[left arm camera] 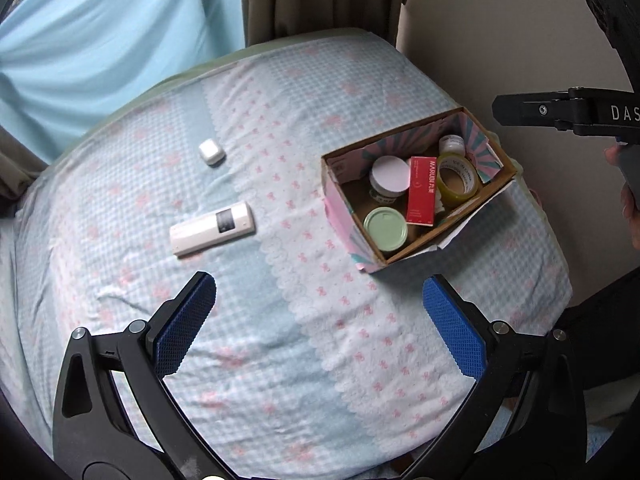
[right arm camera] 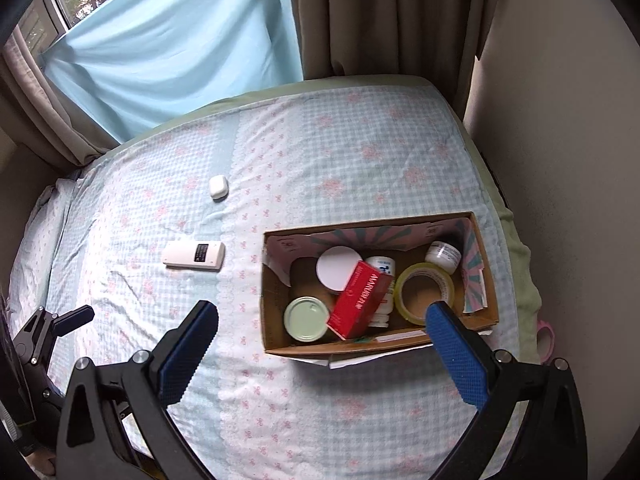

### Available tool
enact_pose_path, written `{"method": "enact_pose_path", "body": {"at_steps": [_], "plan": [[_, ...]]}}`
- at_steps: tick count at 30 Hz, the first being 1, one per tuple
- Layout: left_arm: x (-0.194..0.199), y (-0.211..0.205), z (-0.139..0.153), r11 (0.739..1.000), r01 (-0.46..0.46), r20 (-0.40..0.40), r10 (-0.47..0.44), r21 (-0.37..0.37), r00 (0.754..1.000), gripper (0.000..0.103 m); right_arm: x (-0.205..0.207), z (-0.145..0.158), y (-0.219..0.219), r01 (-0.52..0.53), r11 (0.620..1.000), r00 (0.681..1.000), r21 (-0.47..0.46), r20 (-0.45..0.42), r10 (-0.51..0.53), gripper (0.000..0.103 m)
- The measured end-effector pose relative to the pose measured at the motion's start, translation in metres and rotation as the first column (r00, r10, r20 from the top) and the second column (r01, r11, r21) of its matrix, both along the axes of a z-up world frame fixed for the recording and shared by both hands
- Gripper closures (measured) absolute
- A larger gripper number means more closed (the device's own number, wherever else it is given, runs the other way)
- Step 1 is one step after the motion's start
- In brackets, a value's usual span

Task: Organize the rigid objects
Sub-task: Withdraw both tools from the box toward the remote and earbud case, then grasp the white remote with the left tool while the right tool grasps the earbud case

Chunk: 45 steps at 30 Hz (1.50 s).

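Tongs on both sides, left tongs and right tongs, are spread and hold nothing above the bed; remote lies outside the box.

A: Which items in my cardboard box are partly hidden?

B: The red carton covers most of the white bottle beneath it. My right gripper's blue pad overlaps the near edge of the tape roll.

A: Anything cut off?

B: The bases of both my grippers run past the lower edges. In the left wrist view, the other gripper's body is cropped at the right edge. The small jar's label print is too small to read.
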<state>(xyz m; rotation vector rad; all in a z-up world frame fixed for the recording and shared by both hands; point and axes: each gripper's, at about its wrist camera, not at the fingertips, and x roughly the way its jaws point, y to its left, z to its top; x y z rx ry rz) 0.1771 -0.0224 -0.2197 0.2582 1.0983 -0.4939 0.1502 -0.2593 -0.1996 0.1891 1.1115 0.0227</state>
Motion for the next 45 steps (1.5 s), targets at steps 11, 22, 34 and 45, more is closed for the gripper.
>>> {"method": "enact_pose_path", "body": {"at_steps": [11,22,34,45], "plan": [[0.031,0.114,0.014,0.995,0.095,0.046,-0.096,0.014,0.994,0.0,0.034,0.021,0.119,-0.016,1.0,1.0,-0.007,0.022,0.016,0.0],[0.102,0.137,-0.025,0.945,0.307,0.029,-0.312,0.116,0.95,0.0,0.114,0.001,0.177,-0.091,0.995,0.996,-0.038,-0.026,0.09,0.0],[0.157,0.087,-0.137,0.777,0.591,-0.134,-0.576,0.219,0.807,0.0,0.228,-0.092,0.176,-0.182,0.983,0.974,0.007,-0.136,0.181,0.0],[0.187,0.06,-0.232,0.567,0.777,-0.258,-0.735,0.275,0.627,0.0,0.306,-0.191,0.178,-0.228,0.97,0.947,0.083,-0.212,0.241,0.0]]}}
